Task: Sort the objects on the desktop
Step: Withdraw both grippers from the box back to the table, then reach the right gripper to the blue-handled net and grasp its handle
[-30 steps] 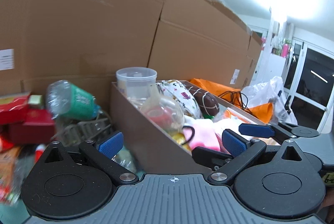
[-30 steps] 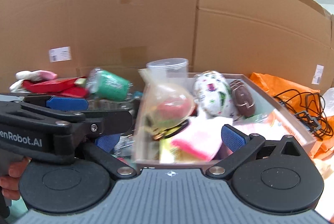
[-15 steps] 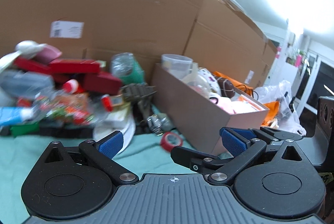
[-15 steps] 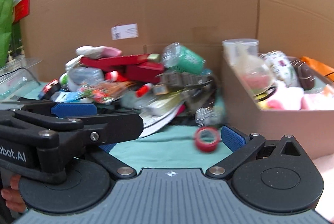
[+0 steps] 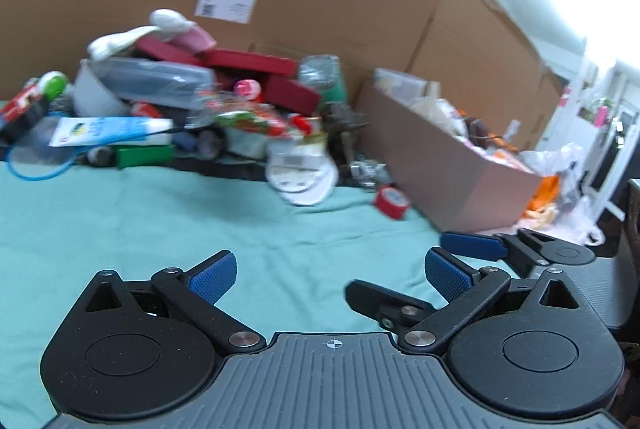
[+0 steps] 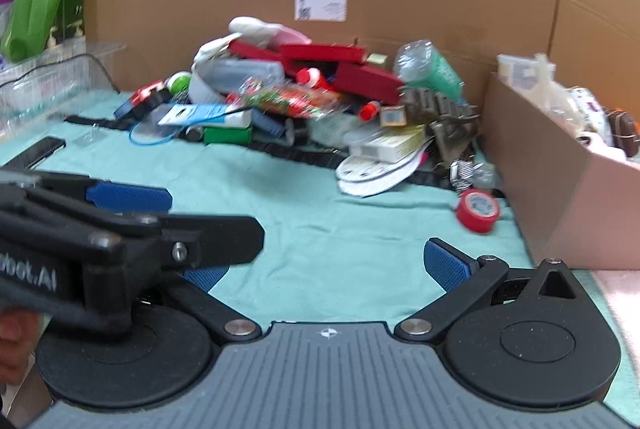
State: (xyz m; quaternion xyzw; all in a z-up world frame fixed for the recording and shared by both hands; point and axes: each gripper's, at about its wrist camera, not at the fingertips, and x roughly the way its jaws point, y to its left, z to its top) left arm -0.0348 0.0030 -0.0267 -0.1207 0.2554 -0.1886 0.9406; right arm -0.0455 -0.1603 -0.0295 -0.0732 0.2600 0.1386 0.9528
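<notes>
I have both tools empty and spread wide: my left gripper and right gripper hover over the bare near part of the teal cloth-covered worktop. The jumbled pile of desktop objects lies along the far edge, the brown cardboard sorting box at the right edge. I judge I'm between picks; next I'd reach for the red tape roll just beside the box.

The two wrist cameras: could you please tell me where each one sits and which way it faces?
Left wrist: sits on the left gripper, low over the teal cloth, facing the cluttered pile and the brown cardboard box; its own open blue-padded fingers show, with the right gripper at right.
Right wrist: sits on the right gripper, facing the same pile; its open fingers, the left gripper crossing at left and a hand show.
Shared: the red tape roll, box, cloth.
</notes>
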